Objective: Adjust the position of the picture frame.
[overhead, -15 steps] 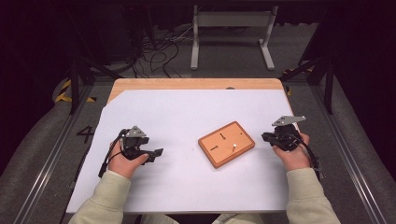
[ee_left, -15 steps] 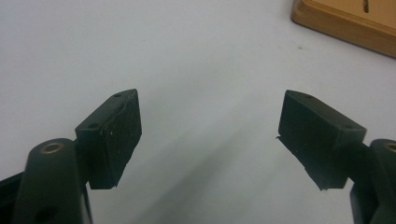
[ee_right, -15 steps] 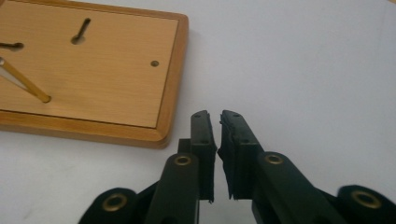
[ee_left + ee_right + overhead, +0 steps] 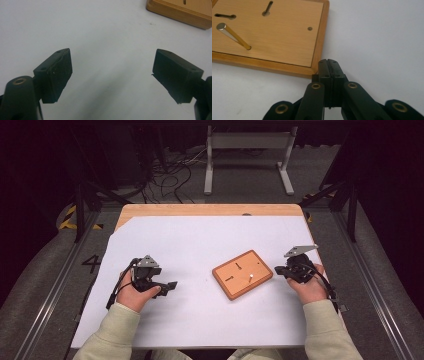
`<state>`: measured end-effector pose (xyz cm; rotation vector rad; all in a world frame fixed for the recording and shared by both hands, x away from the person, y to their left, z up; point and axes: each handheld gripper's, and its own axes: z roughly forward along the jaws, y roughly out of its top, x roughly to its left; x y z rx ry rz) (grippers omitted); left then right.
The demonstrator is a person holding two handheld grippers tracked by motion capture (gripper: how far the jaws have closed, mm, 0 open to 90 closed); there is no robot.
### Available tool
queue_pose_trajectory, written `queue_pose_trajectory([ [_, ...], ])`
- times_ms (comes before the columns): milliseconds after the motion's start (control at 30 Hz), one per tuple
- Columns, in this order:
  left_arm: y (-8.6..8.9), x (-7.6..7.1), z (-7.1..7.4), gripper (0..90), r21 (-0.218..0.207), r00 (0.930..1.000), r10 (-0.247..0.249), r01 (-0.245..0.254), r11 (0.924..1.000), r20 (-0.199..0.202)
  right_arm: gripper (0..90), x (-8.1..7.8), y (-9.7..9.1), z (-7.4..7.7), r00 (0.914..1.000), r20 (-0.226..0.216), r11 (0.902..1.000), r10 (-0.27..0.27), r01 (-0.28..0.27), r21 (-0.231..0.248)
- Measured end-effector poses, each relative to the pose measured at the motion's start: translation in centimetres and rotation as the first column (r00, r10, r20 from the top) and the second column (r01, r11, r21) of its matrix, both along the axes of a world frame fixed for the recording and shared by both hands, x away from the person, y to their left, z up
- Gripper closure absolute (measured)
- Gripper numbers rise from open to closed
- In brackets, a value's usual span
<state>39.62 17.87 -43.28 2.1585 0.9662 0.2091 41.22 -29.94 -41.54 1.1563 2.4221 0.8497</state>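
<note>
Right gripper: black jaws are pressing flat together, nothing between them, tips sitting just beside the near corner of the flat rectangular wooden board. A slim brass-coloured metal pin is standing tilted in one of the board's holes. Left gripper: jaws are standing wide apart, gripping nothing, over the white paper sheet. The board is lying on the sheet between the grippers, nearer the right one.

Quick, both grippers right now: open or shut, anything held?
Left gripper: open, jaws wide apart, nothing between them.
Right gripper: shut, jaws pressed together, holding nothing, tips at the corner of the wooden board.
</note>
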Motion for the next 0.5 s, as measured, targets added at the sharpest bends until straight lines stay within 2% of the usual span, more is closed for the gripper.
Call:
queue_pose_trajectory([
  [33, 0.0, 0.0, 0.0, 16.0, 0.000, 1.0000, 0.000, 0.000, 1.0000, 0.000, 90.0, 0.0, 0.0, 0.0, 1.0000, 0.000, 1.0000, 0.000, 0.000, 0.000],
  [167, -0.1, 0.0, 0.0, 15.7, 0.008, 1.0000, -0.006, 0.007, 0.9999, -0.006, 90.0, 0.4, 0.2, -0.7, 0.9985, -0.048, 0.9996, 0.025, -0.024, 0.013],
  [367, -0.2, 0.0, -0.1, 15.9, 0.006, 1.0000, -0.002, 0.002, 1.0000, -0.010, 90.0, 1.2, 0.3, -1.1, 0.9991, -0.041, 0.9999, 0.011, -0.011, -0.003],
  [500, -0.2, -0.1, -0.2, 15.9, 0.009, 0.9999, -0.003, 0.003, 1.0000, -0.014, 90.0, 1.8, 0.3, -1.7, 0.9985, -0.053, 0.9999, 0.009, -0.010, -0.012],
])
